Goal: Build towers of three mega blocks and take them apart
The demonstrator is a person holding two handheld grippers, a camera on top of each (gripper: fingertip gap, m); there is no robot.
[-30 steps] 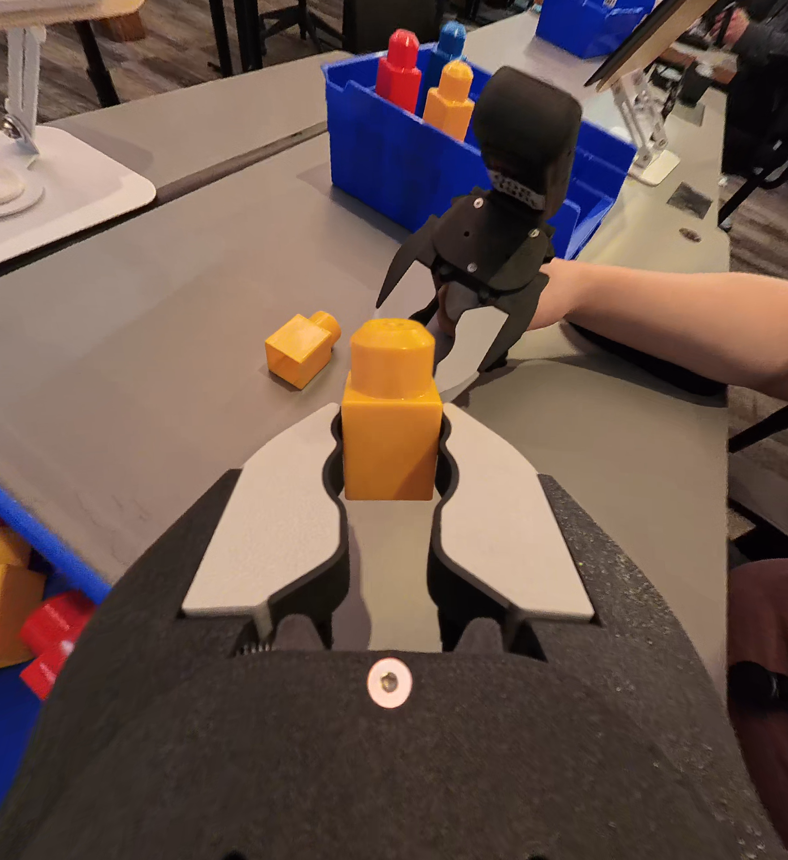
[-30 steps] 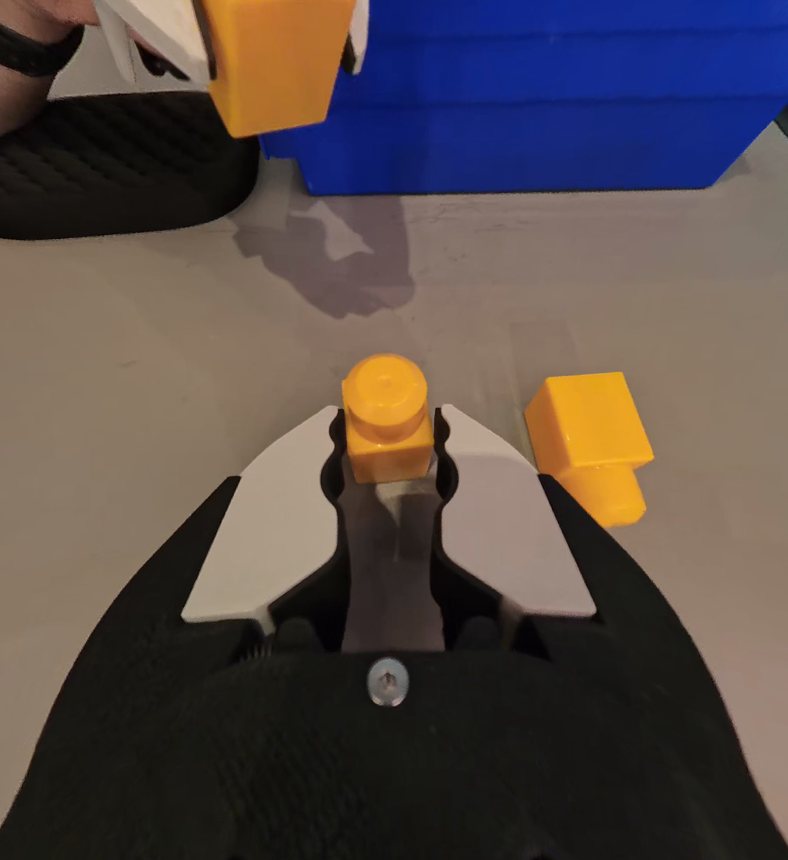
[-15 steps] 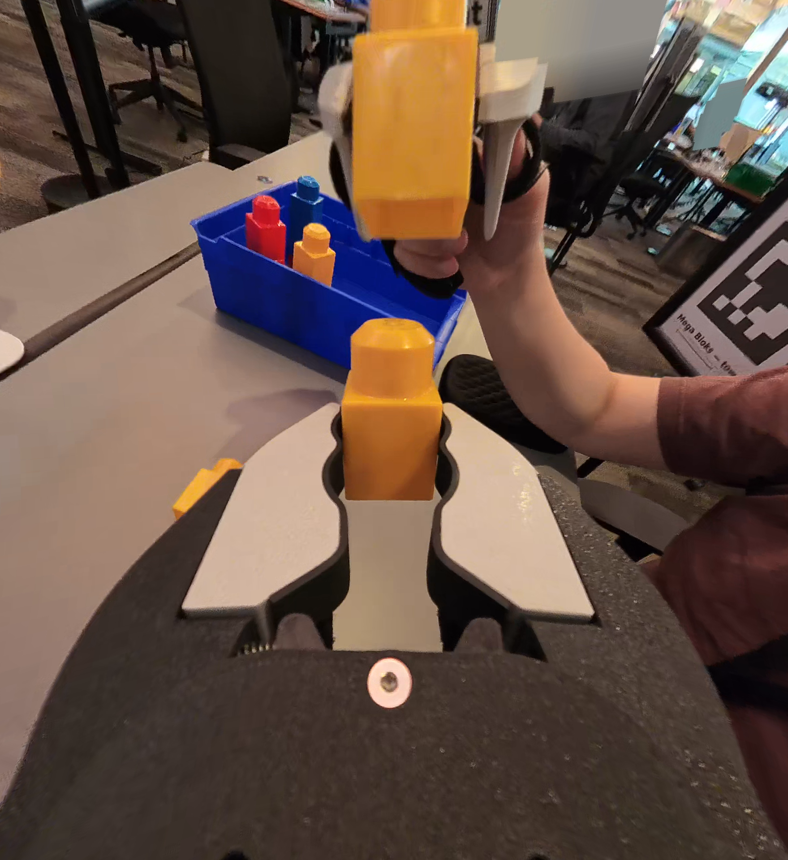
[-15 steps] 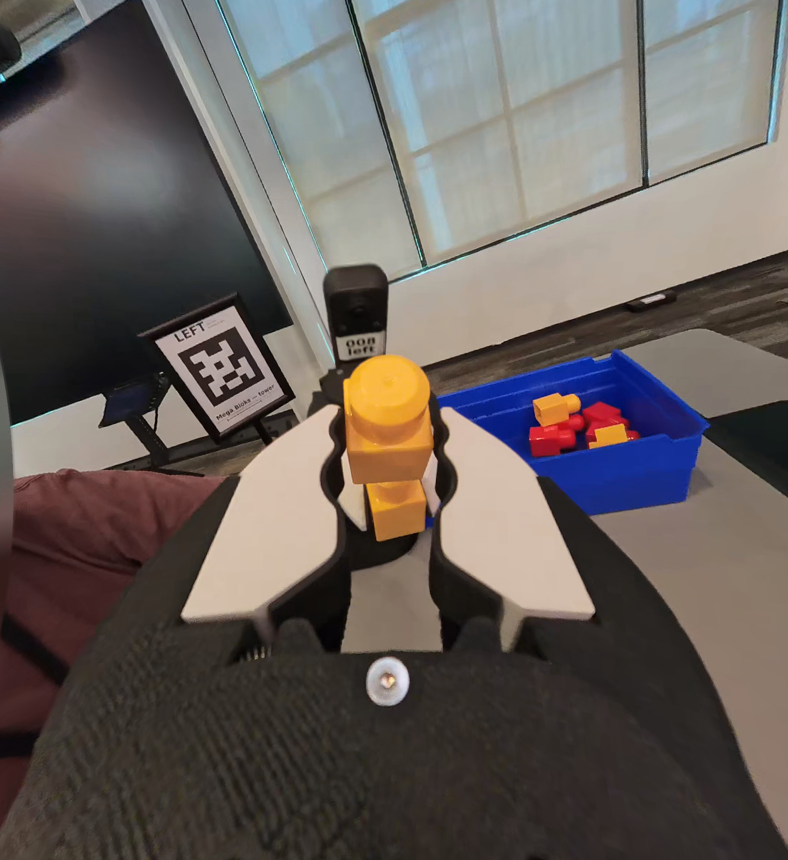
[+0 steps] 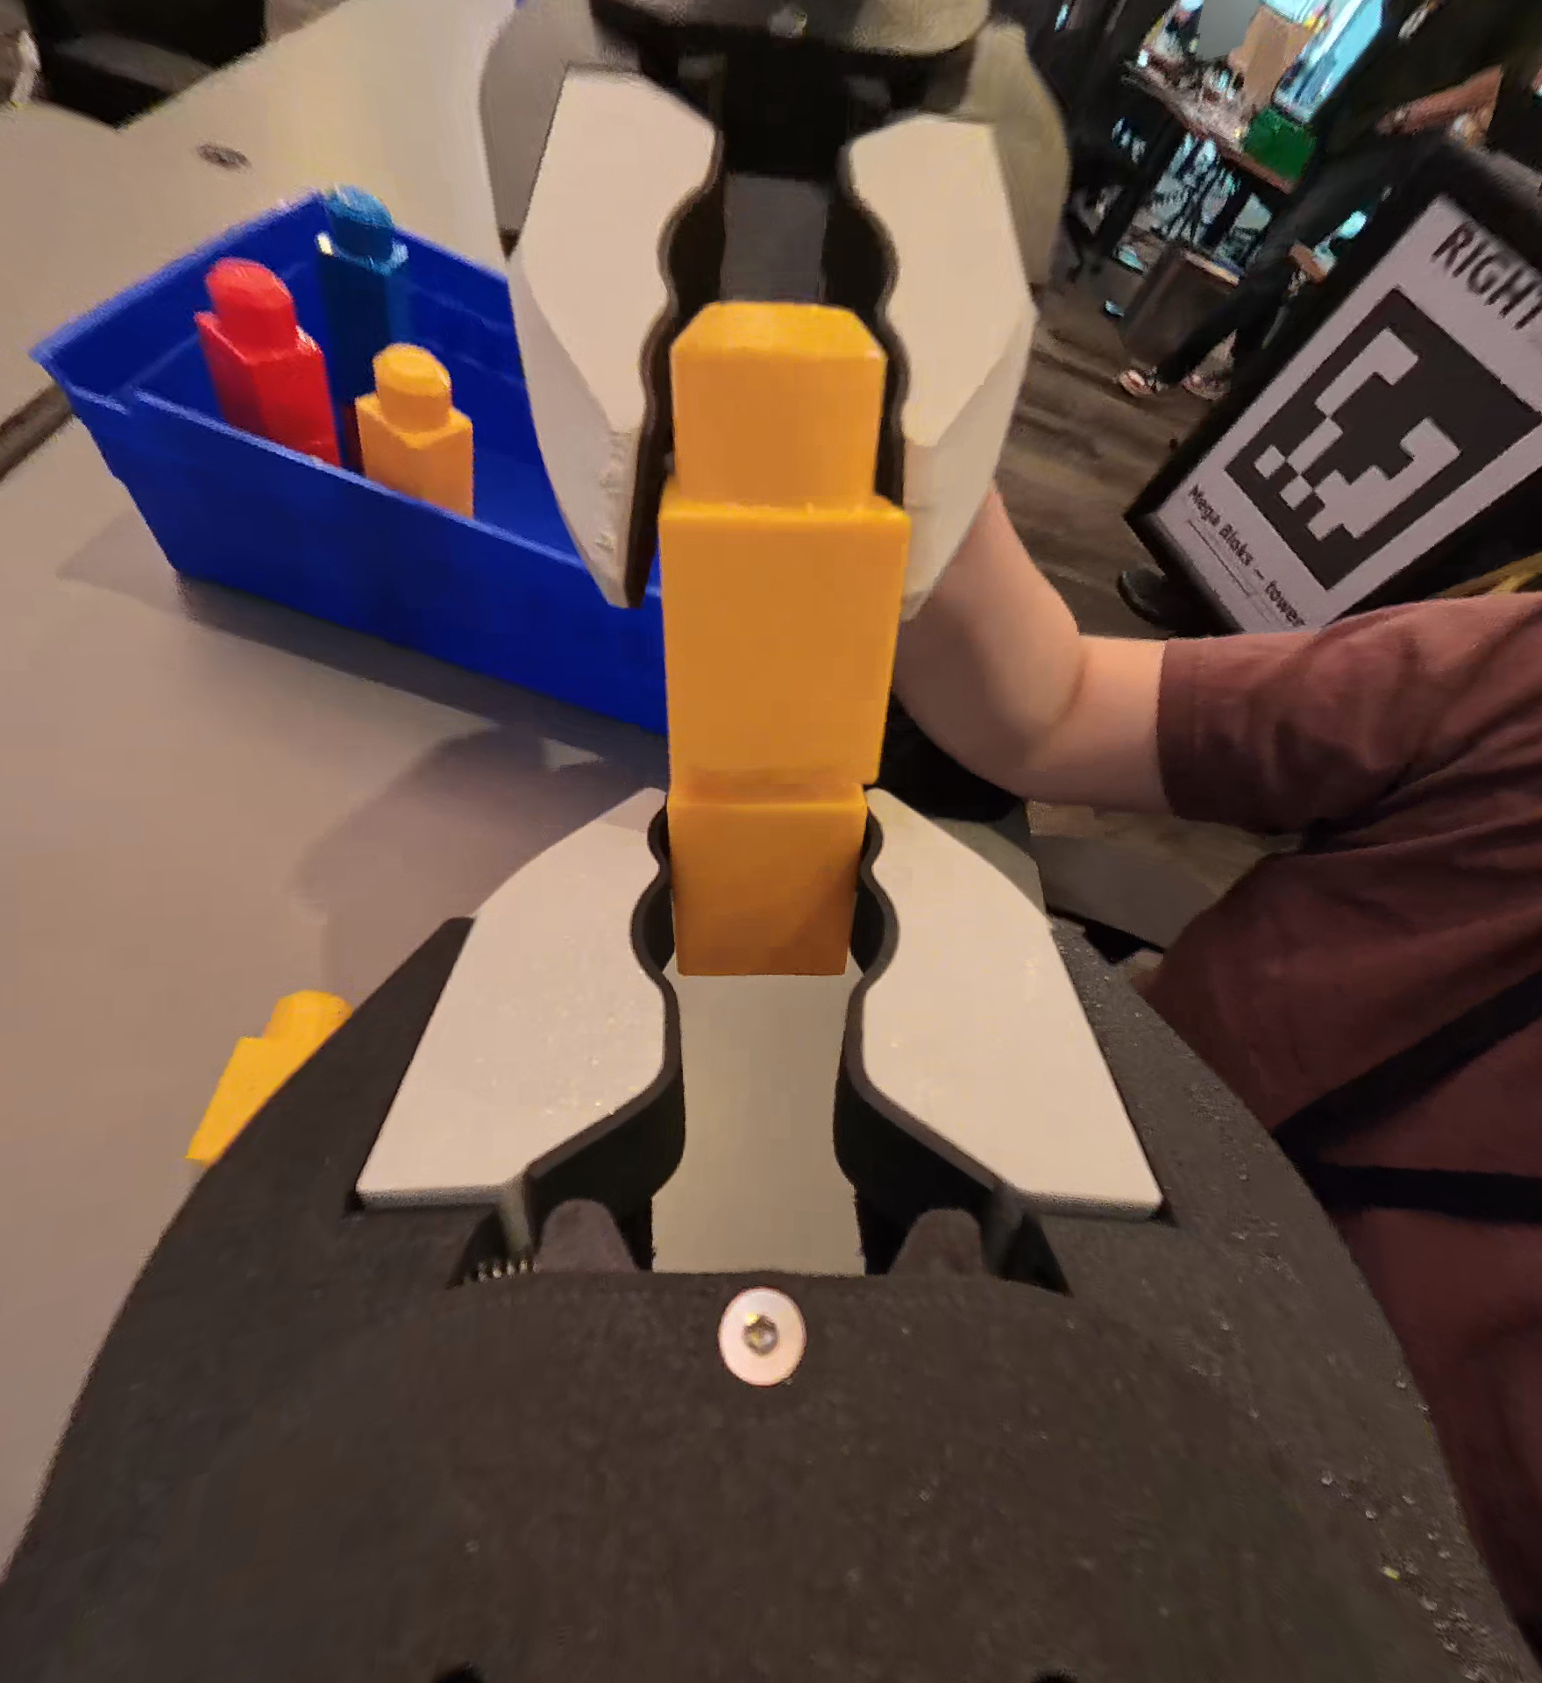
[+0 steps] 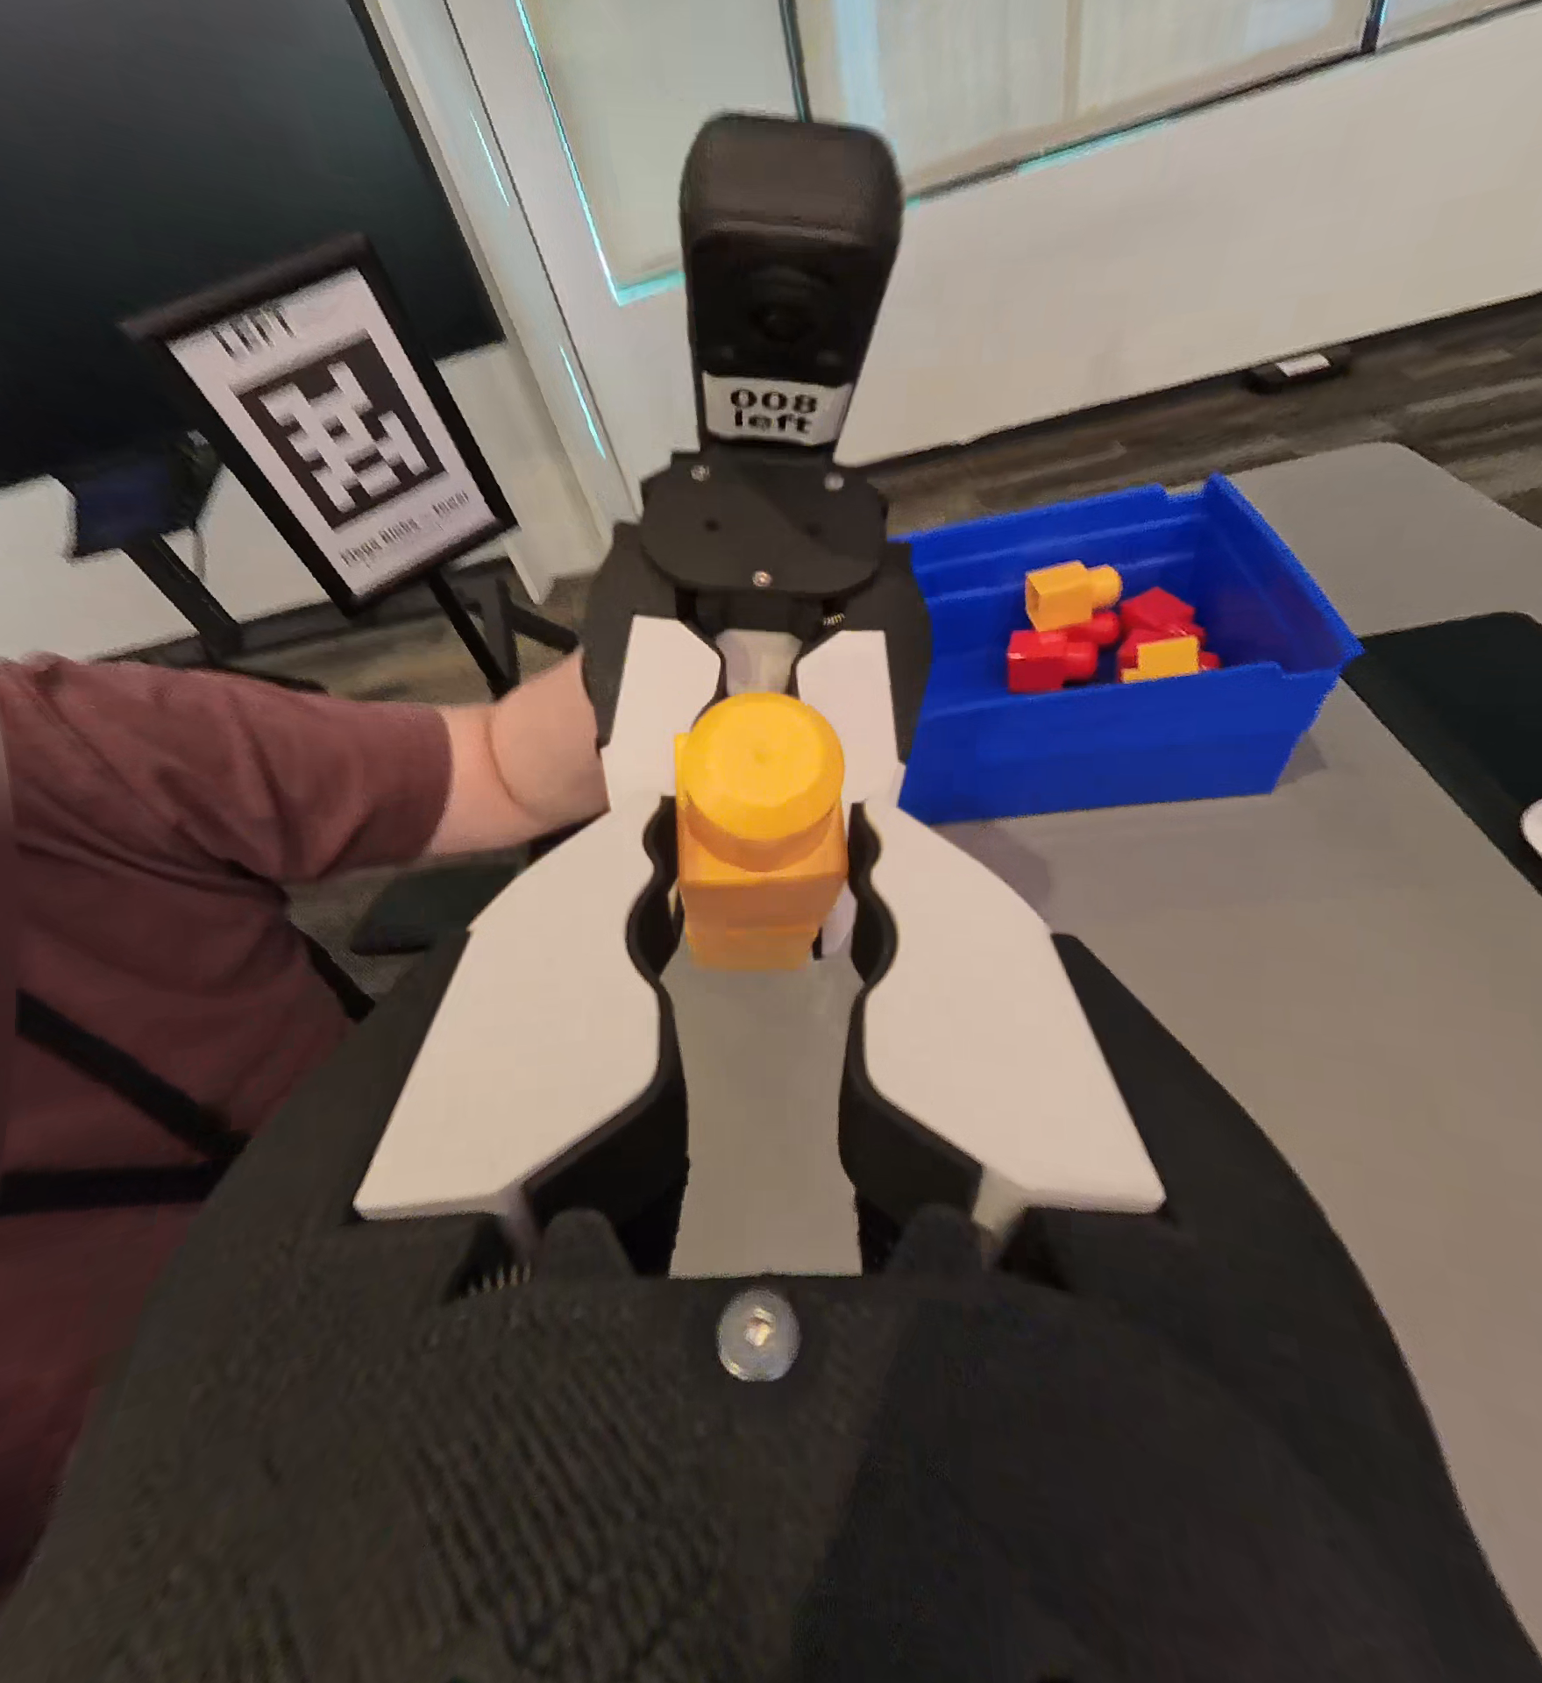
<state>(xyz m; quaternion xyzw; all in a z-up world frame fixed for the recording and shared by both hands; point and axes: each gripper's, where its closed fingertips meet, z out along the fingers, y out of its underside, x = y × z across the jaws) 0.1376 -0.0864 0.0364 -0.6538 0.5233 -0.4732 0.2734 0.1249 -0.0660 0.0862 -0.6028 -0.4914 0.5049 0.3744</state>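
I have my left gripper (image 5: pixel 762 888) clamped on a yellow block (image 5: pixel 760 879), both pads pressed against its flat sides. The right gripper (image 5: pixel 771 510) grips a second yellow block (image 5: pixel 781 637) the same way, coming in from the far side with its fingers pointing back toward me. The two blocks are held up off the table (image 5: pixel 202 774), between the grippers, end to end: the upper block's base sits over the lower block's stud, with a thin seam showing between them, so I cannot tell whether they are fully seated.

Together they make one column whose long axis runs straight away from my left camera, stud end pointing up and away, toward the right gripper's palm. In the right wrist view I look almost down that axis: the round stud (image 6: pixel 758 774) faces the lens and the lower block is mostly hidden behind the upper one.

A third yellow block (image 5: pixel 261 1075) lies on its side on the table, just left of my left gripper, partly hidden by it. Farther off, a blue bin (image 5: pixel 366 546) holds upright red, blue and yellow stacks. In the right wrist view another blue bin (image 6: pixel 1113 756) holds loose red and yellow blocks.
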